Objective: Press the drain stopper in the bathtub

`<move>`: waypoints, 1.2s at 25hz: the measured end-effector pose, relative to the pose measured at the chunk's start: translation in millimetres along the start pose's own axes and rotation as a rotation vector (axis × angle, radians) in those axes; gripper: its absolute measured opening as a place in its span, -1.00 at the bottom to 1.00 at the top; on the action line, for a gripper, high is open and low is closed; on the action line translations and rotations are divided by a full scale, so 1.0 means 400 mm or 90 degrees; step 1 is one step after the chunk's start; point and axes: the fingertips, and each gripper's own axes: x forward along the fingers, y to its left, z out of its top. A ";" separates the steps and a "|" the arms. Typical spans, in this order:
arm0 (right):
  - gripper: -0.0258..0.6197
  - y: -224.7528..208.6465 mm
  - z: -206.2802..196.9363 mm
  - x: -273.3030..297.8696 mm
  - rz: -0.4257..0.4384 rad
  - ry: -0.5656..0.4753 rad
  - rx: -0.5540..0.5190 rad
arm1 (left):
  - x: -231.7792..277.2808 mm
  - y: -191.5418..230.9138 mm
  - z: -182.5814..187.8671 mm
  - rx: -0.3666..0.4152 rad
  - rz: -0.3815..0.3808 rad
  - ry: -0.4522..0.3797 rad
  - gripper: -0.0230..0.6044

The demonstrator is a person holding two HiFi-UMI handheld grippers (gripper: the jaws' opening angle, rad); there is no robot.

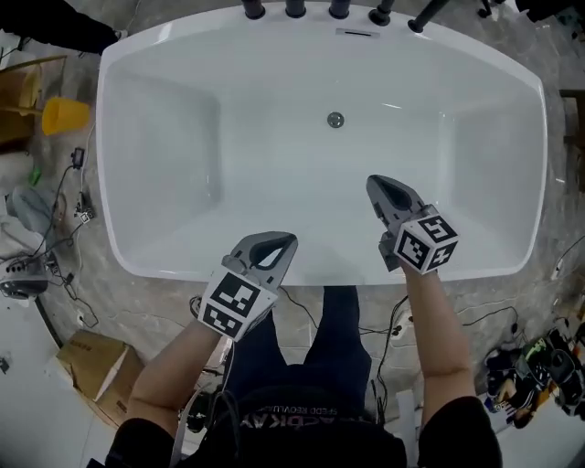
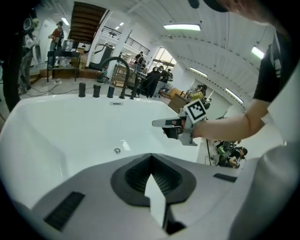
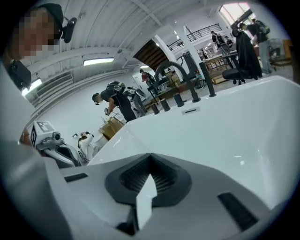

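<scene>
A round metal drain stopper (image 1: 335, 120) sits in the floor of the white bathtub (image 1: 146, 155), toward the tap side; it also shows small in the left gripper view as the drain stopper (image 2: 116, 151). My left gripper (image 1: 283, 241) is shut and hovers over the tub's near rim. My right gripper (image 1: 377, 184) is shut too, held over the tub floor, short of the stopper and to its right. Neither holds anything. The right gripper (image 2: 157, 123) shows in the left gripper view.
Black tap fittings (image 1: 294, 9) line the tub's far rim. Cables (image 1: 64, 247) and a cardboard box (image 1: 96, 370) lie on the floor at left, a yellow cup (image 1: 62, 114) farther back. More cables and gear (image 1: 539, 361) sit at right. People stand in the background.
</scene>
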 end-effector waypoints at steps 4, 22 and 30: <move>-0.88 -0.098 -0.046 0.106 -0.029 0.039 -0.029 | 0.048 0.039 -0.065 0.035 -0.005 0.008 -0.91; -0.88 -0.579 -0.272 0.523 -0.155 0.154 -0.084 | 0.286 0.149 -0.219 0.102 -0.008 -0.042 -0.91; -0.88 -0.719 -0.380 0.688 -0.182 0.259 -0.152 | 0.328 0.177 -0.248 0.063 -0.017 -0.059 -0.91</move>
